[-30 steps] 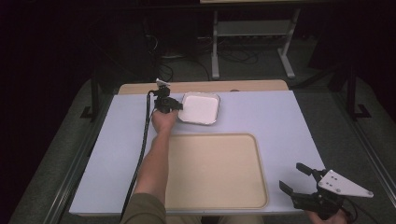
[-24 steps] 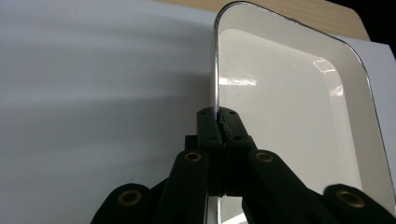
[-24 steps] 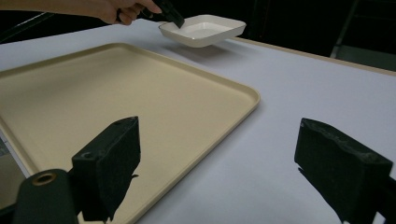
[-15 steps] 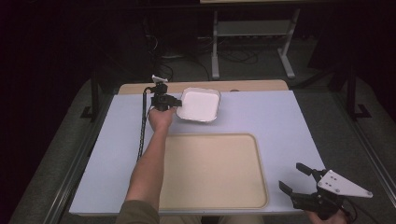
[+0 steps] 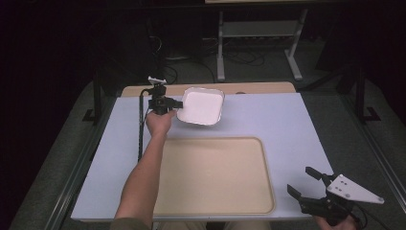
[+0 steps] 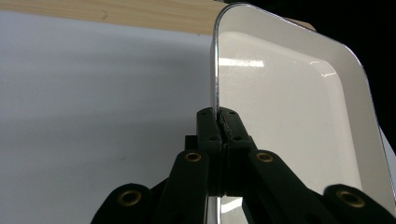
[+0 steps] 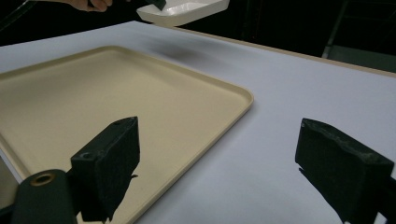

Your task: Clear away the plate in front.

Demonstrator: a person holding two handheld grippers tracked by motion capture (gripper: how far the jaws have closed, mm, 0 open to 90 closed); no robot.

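A white square dish (image 5: 201, 106) hangs above the far part of the white table, lifted off its surface. My left gripper (image 5: 178, 104) is shut on the dish's left rim. In the left gripper view the two black jaws pinch the thin rim of the dish (image 6: 299, 107), and my left gripper (image 6: 220, 122) holds it tilted. The dish (image 7: 182, 11) also appears at the top of the right gripper view, casting a shadow on the table. My right gripper (image 5: 301, 181) rests open at the near right corner; in its own view my right gripper (image 7: 217, 158) has nothing between its pads.
A large beige tray (image 5: 213, 175) lies in the near middle of the table, and its corner (image 7: 140, 102) reaches close to the right gripper. A wooden strip (image 5: 258, 88) runs along the table's far edge. Dark floor and a metal stand (image 5: 258, 33) lie beyond.
The left gripper has lifted the white dish off the table and carried it slightly towards the near side. The right gripper has stayed in place.
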